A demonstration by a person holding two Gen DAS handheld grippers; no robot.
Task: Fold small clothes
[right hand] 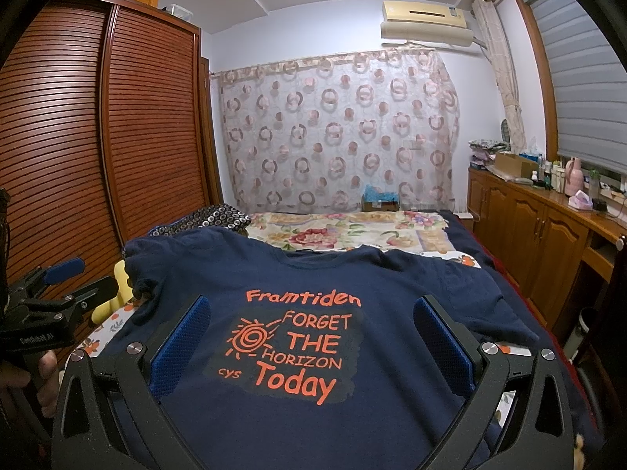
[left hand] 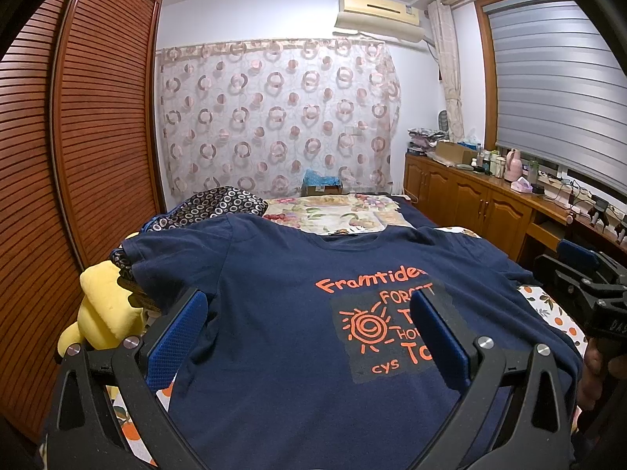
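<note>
- Two grippers are in view, each with its jaws spread wide and nothing between the blue pads.
- The left gripper (left hand: pixel 309 337) sits low over the near hem area of the shirt; its own camera shows the fingers (left hand: pixel 178 342) framing the left half of the print.
- The right gripper (right hand: pixel 309 337) sits alongside, its fingers (right hand: pixel 444 338) framing the full print; whether either gripper touches the cloth cannot be told.
- Each gripper also appears at the edge of the other's view, with a hand on its handle.
- The navy T-shirt (right hand: pixel 392 411) lies front-up and spread flat on the bed (right hand: pixel 464 231), collar toward the far end, sleeves out to both sides.
- The print reads "Framtiden FORGET THE HORIZON Today" in orange, with a spiral sun.
- A yellow plush toy (left hand: pixel 102 313) lies just beside the shirt's left sleeve.
- A floral quilt (right hand: pixel 345 231) lies beyond the collar.
- A louvred wooden wardrobe (left hand: pixel 98 117) stands left of the bed; a wooden cabinet (right hand: pixel 540 227) runs along the right.
</note>
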